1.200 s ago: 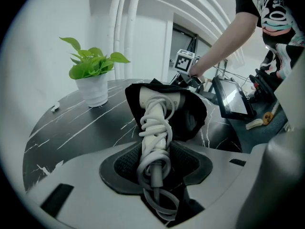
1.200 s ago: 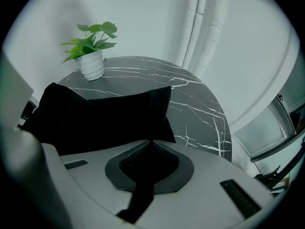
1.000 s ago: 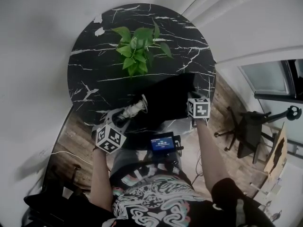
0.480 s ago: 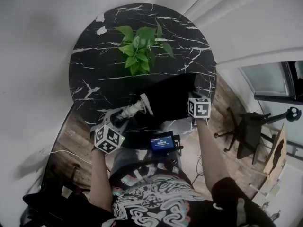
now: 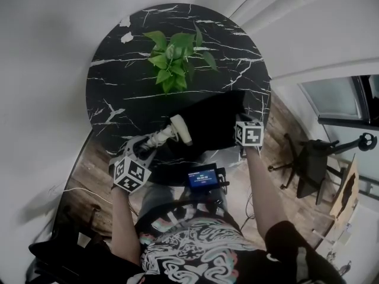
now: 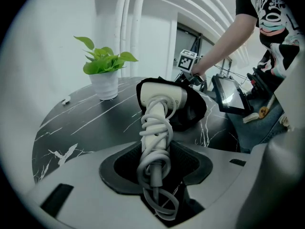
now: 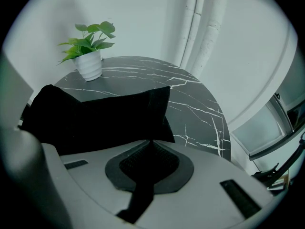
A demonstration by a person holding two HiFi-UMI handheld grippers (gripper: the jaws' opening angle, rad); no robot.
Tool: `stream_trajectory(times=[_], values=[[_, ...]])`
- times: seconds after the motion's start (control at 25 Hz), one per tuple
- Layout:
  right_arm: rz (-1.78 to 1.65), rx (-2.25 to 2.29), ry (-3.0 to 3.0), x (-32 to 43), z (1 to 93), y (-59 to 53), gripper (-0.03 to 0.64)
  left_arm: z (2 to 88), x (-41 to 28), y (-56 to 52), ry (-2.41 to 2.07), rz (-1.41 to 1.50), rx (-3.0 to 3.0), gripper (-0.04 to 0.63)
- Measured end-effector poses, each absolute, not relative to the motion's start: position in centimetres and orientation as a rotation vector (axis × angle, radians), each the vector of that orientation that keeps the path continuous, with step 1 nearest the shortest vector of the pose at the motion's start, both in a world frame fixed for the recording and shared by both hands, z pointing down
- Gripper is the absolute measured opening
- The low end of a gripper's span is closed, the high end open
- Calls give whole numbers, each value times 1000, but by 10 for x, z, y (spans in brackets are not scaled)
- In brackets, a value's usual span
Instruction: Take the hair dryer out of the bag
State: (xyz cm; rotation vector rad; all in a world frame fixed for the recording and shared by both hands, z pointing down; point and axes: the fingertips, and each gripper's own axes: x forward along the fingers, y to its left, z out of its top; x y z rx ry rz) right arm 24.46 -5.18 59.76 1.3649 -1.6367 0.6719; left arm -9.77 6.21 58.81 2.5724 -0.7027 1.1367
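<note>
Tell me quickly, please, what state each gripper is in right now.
Left gripper: closed on the hair dryer, at its cord-wrapped handle.
Right gripper: closed on an edge of the black bag.

— What's the count?
— One round marble table [image 5: 118,87], one hair dryer [image 6: 159,97], one black bag [image 5: 213,120], one potted plant [image 5: 174,61].
— And grippers?
— Two: the left gripper [image 6: 155,168] and the right gripper [image 7: 147,163]. Also one small screen [image 5: 203,179] and one office chair [image 5: 311,164].
</note>
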Motion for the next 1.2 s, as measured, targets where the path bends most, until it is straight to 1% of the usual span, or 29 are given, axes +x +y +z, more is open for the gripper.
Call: stream_trajectory(times=[0.44, 1.2], values=[[673, 1370, -1637, 245, 598, -52, 21, 589, -119, 65, -738, 1146, 2531, 192], [665, 1391, -1629, 245, 597, -52, 21, 590, -118, 66, -708, 1116, 2510, 193]])
